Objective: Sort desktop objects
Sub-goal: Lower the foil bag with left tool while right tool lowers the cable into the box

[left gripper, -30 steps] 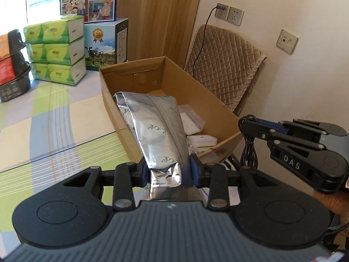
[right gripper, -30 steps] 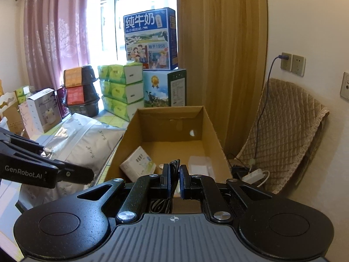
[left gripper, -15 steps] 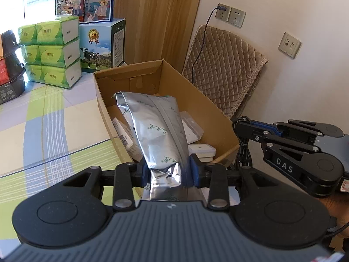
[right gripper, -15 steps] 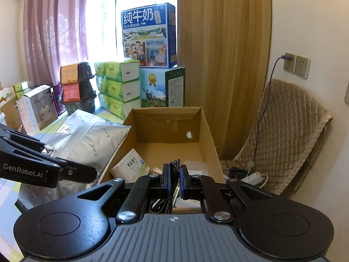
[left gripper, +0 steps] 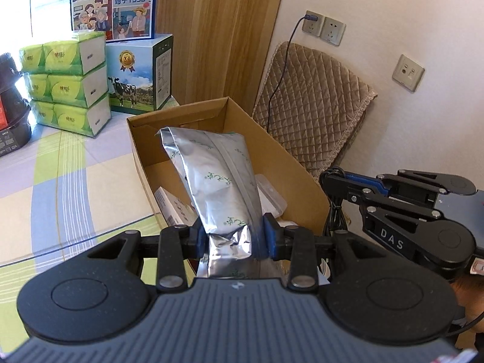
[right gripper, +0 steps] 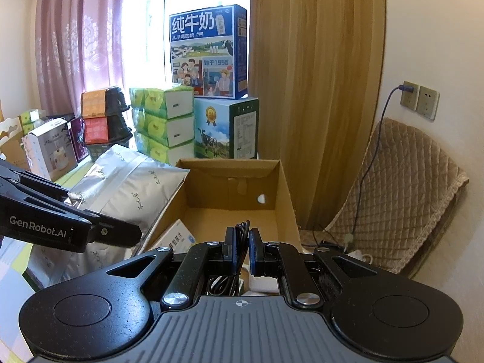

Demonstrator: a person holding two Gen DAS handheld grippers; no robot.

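Left gripper (left gripper: 236, 237) is clamping foil bag (left gripper: 216, 178) by its end, angling it over box (left gripper: 302, 178) for dropping; right gripper (right gripper: 241, 248) is pinching black cable (right gripper: 240, 233) above box too.

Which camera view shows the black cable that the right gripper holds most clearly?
The left wrist view. There the black cable hangs as a bundle from the right gripper, beside the cardboard box. In the right wrist view only a short loop of the cable shows between the fingers; the gripper body hides most of the rest.
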